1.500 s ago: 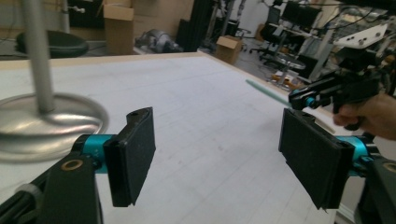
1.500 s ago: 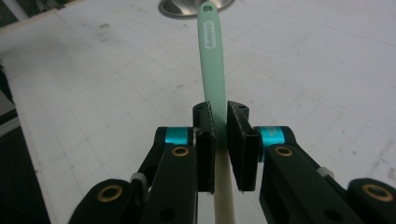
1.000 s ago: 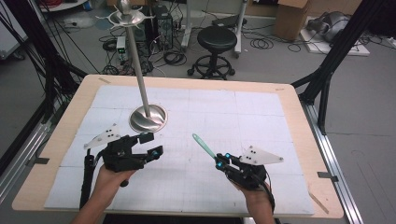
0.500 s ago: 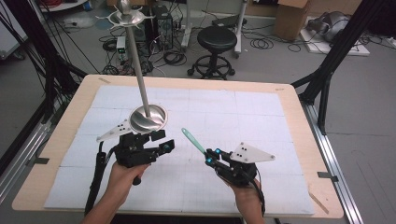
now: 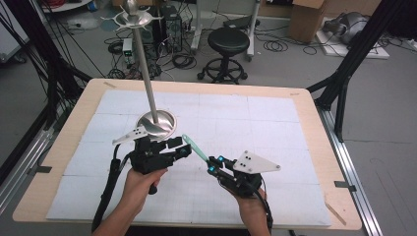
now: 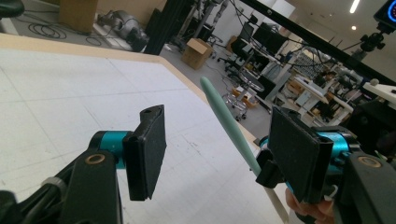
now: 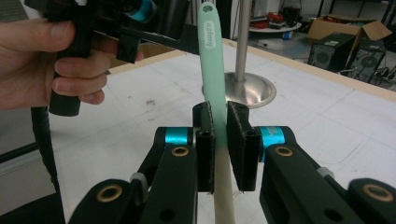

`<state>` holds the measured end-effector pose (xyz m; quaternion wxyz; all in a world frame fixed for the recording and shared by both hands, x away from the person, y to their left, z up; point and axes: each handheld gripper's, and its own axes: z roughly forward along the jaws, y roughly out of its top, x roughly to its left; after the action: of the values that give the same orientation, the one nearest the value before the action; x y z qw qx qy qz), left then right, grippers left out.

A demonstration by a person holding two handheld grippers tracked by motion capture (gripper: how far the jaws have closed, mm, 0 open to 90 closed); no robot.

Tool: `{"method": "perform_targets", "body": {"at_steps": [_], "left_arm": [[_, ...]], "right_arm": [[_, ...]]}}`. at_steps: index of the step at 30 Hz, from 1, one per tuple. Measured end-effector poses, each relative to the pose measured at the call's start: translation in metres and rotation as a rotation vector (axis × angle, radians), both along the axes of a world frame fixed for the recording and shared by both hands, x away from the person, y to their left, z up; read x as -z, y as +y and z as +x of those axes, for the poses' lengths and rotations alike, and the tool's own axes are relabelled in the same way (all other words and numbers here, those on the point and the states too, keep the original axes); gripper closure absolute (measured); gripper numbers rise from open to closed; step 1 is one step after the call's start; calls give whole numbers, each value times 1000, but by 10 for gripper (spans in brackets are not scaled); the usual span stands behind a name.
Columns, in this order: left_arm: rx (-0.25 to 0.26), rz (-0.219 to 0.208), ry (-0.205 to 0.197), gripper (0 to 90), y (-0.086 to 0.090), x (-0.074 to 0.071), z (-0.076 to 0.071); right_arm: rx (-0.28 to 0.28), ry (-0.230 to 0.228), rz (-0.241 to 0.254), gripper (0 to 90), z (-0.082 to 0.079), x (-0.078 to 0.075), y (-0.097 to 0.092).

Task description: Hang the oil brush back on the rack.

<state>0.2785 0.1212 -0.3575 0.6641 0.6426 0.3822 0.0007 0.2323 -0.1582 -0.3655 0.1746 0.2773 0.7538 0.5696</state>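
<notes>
At centre frame, the right hand-held gripper [image 5: 212, 165] clamps a mint-green toothbrush [image 5: 194, 147] whose tip sits between the left hand-held gripper's [image 5: 183, 146] still-apart, closing jaws above the counter [image 5: 305, 128].

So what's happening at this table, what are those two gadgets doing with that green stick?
A person holds a hand-held gripper in each hand over a white-covered table. The right hand-held gripper is clamped on a mint-green utensil handle, its free end pointing toward the left hand-held gripper. That one's jaws have just been closing; the handle's tip sits between them, but the pads do not press on it. It looks like a hand-over. A tall metal stand with a round base stands just behind.
</notes>
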Motion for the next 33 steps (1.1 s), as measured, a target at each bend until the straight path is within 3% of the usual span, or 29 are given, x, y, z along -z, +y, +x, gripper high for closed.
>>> {"method": "perform_targets", "body": {"at_steps": [2,8,12,20,29,33], "left_arm": [[-12,-5,8,372,-3,0,0],[16,-19,28,410,-13,1,0],[26,-32,47,479,-17,1,2],[30,-99,85,613,-16,0,6],[30,-119,59,787,-15,-2,6],[48,-153,56,819,-15,-2,6]], "right_arm": [[-2,-4,-3,816,0,1,3],[7,-14,-14,816,0,2,8],[15,-25,-8,815,0,2,9],[23,-48,-6,815,-1,2,11],[28,-58,-1,813,-2,1,12],[28,-61,-2,811,-2,1,13]]}}
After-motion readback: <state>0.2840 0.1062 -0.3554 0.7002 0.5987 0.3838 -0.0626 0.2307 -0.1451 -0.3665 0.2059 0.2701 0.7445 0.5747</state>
